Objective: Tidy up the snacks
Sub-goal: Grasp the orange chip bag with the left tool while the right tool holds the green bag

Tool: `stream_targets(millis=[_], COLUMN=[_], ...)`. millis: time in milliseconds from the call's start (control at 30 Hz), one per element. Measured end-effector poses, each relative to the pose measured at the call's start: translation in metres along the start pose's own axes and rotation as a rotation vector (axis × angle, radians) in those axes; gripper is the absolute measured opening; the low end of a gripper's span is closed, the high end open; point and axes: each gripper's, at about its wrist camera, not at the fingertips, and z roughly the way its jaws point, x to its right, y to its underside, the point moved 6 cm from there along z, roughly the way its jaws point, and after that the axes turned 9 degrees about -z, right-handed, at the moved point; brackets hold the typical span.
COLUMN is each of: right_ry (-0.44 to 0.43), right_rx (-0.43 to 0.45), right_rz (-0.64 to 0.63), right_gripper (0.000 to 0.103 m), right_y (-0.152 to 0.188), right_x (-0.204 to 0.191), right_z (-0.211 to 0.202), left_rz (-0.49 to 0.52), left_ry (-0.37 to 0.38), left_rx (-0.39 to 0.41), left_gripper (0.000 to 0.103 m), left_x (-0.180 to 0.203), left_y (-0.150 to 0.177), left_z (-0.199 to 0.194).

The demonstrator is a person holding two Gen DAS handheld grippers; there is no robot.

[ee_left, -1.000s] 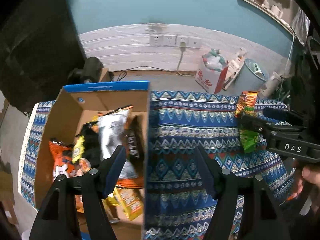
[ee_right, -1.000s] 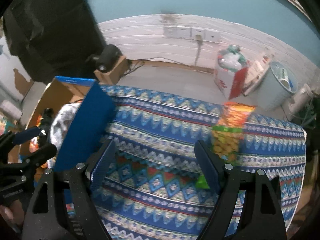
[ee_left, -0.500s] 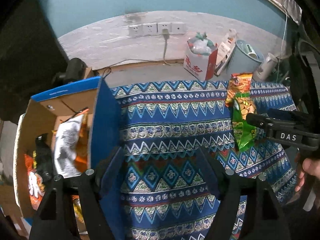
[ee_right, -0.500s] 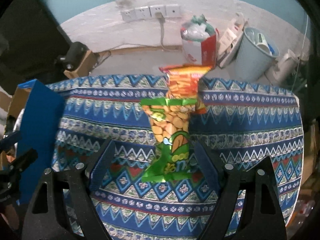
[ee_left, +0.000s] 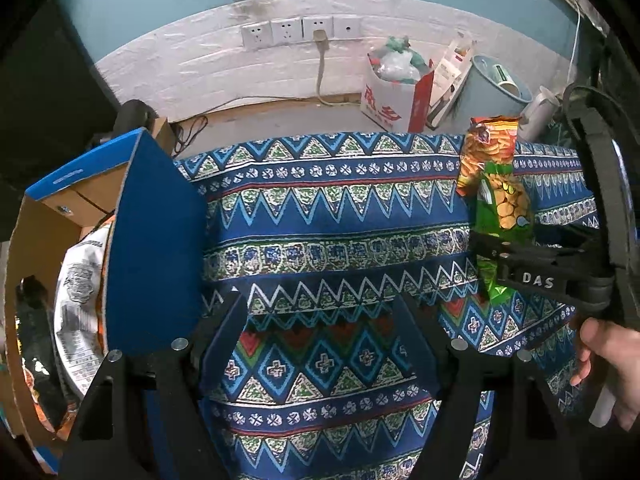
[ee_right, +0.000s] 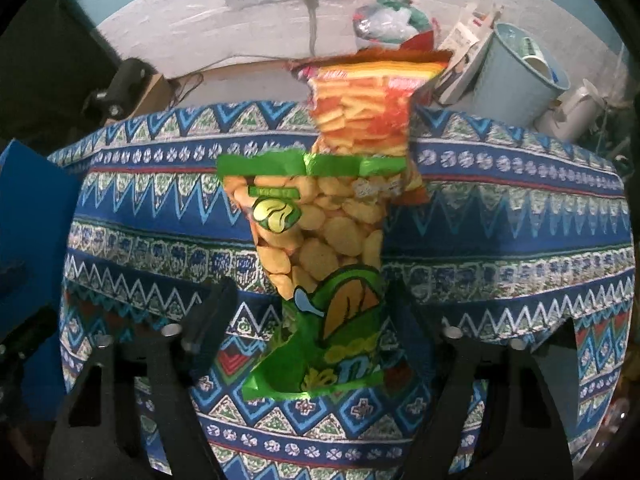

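Snack packets, two, lie end to end on the patterned tablecloth (ee_right: 500,216): a green packet (ee_right: 320,264) of round crackers nearer the camera, and an orange-red packet (ee_right: 364,108) beyond it at 12 o'clock, its near end tucked under the green one's top seal. Right gripper (ee_right: 308,300): jaws spread wide, one finger on each side of the green packet's lower half, not closed on it; whether the pads touch the wrapper cannot be told. Left gripper (ee_left: 320,312): jaws spread wide, nothing between them but cloth. Cardboard box (ee_left: 52,216), blue outside, stands at 9 o'clock in the left wrist view with a blue flap (ee_left: 152,248) raised; inside it a white printed bag (ee_left: 80,300) and darker packets. Same view, 3 o'clock: both packets, with the right gripper's fingers across the green one, and the person's hand (ee_left: 608,360) on the handle. Background at 12 o'clock: wall sockets (ee_left: 300,30), a red-and-white carton (ee_left: 388,104), a pale blue bin (ee_right: 520,76).
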Motion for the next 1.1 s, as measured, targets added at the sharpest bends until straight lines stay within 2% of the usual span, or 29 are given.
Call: stream_targets(millis=[67,133,433,700,800,867,1100], right_ry=[0.006,0.009,-0.028,-0.016,0.003,0.015,0.027], right_rx=[-0.012,-0.025,0.000,0.054,0.067,0.066,0.052], right_rz=[-0.014,-0.026,-0.017,0.053,0.067,0.061,0.047], right_gripper=[0.045,0.030,0.027,0.027,0.027,0.027,0.027], right_y=[0.004,0.010,0.047,0.072,0.071,0.069,0.040], right_x=[-0.001,0.000,0.015,0.055,0.074,0.084,0.113], right_z=[0.004,0.007,-0.025,-0.064,-0.073,-0.076,-0.075], left_rz=[0.001,0.005,0.015,0.040,0.070,0.091,0.109], left_ry=[-0.002,-0.004,0.011,0.053,0.054,0.041,0.019], left_rx=[-0.002,-0.003,-0.006,-0.013,0.008,0.024,0.032], left_gripper=[0.077,0.077,0.077,0.082,0.082,0.085,0.087], left_x=[0.002,0.004,0.022,0.065,0.084,0.095,0.129], left_y=[0.000,-0.001,0.000,0.001,-0.003,-0.007,-0.023], left_z=[0.001,0.002,0.000,0.001,0.001,0.002,0.015])
